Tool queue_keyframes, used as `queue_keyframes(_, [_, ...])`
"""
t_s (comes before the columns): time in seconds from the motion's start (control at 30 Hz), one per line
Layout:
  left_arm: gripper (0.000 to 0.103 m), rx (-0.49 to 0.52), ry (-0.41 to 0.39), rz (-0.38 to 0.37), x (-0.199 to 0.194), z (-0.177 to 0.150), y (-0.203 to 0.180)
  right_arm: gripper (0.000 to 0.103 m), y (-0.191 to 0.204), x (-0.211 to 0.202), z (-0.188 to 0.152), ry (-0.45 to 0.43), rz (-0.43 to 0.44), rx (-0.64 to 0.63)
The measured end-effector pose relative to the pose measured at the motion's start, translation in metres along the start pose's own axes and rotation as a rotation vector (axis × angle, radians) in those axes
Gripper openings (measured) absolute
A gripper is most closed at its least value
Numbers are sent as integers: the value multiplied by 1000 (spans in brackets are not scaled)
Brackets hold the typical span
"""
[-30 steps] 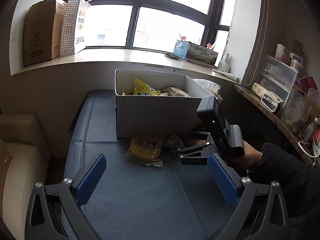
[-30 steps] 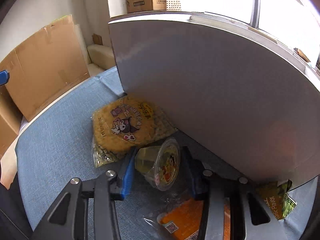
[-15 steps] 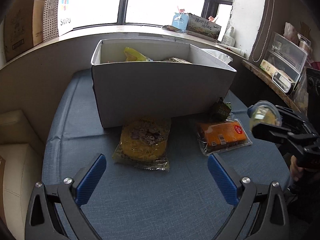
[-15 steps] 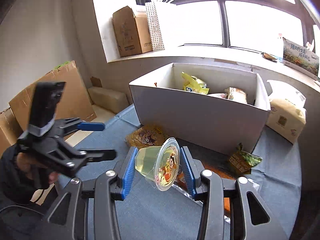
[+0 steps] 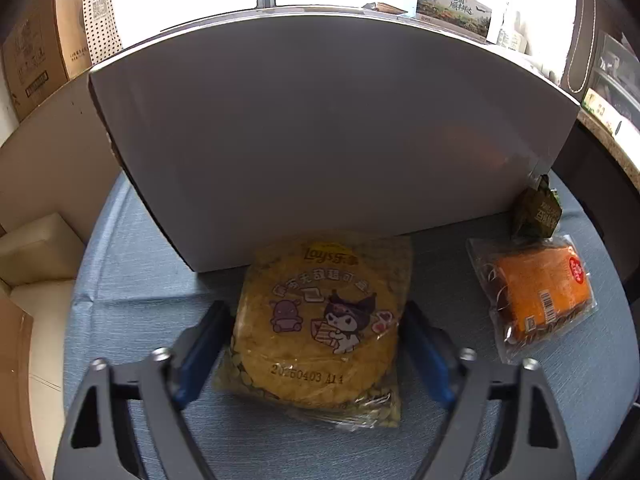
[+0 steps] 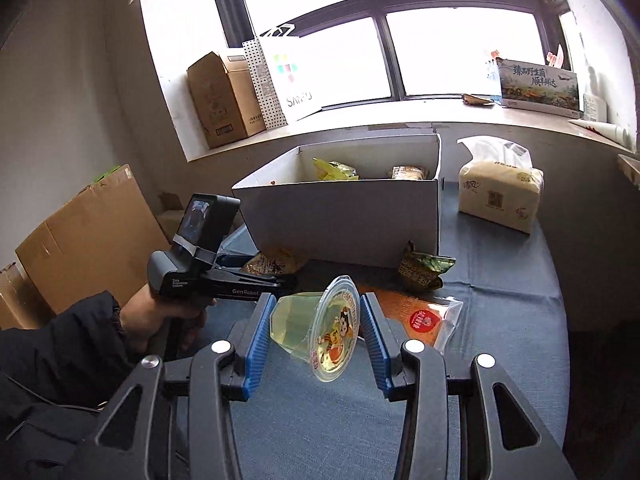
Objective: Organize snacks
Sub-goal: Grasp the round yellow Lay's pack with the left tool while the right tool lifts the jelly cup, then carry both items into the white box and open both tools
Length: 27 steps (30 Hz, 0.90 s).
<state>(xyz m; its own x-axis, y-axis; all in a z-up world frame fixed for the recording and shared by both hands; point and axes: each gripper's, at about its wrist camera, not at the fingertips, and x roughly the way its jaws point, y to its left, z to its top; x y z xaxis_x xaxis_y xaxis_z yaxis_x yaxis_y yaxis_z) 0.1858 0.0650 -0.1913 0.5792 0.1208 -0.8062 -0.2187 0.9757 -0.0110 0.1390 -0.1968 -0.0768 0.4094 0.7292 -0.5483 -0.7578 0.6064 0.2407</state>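
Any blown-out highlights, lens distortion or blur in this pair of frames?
Left wrist: the white box bows into an arc from fisheye distortion; the chip bag is sharp, its date code readable. Right wrist: the window is blown out white; the jelly cup is sharp.

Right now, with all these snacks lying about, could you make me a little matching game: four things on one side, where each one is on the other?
Things:
1. jelly cup
2. Lay's chip bag
3. orange snack pack
4. tissue pack

Places:
A. between the left hand-held gripper's blue fingers
B. on the blue cloth, to the right of the white box
C. held off the cloth in the right hand-held gripper
D. flat beside a dark green packet

Pairs: 1-C, 2-A, 3-D, 4-B
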Motion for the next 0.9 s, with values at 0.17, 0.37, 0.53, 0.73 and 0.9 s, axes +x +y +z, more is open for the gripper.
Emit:
queue_keyframes(0.17, [78,-20,-63,-64,-28,-9,9,47,3,-5,-6,-7,10,3])
queue_keyframes(0.37, [78,-62,-223,-145,-108,-16,27,47,-2,-10,-1,-30,-20,18])
queue_keyframes(0.53, [78,-48,-381,-192,-166,3,31,25,-3,-3,24,-68,3,39])
queue_keyframes(0.73, [78,3,-470,-191,-181,55,28,0,4,23,78,-83,-6,-52])
queue_keyframes(0.9, [78,-8,-479,-196,-193,54,33,6,8,30,88,-92,-45,-85])
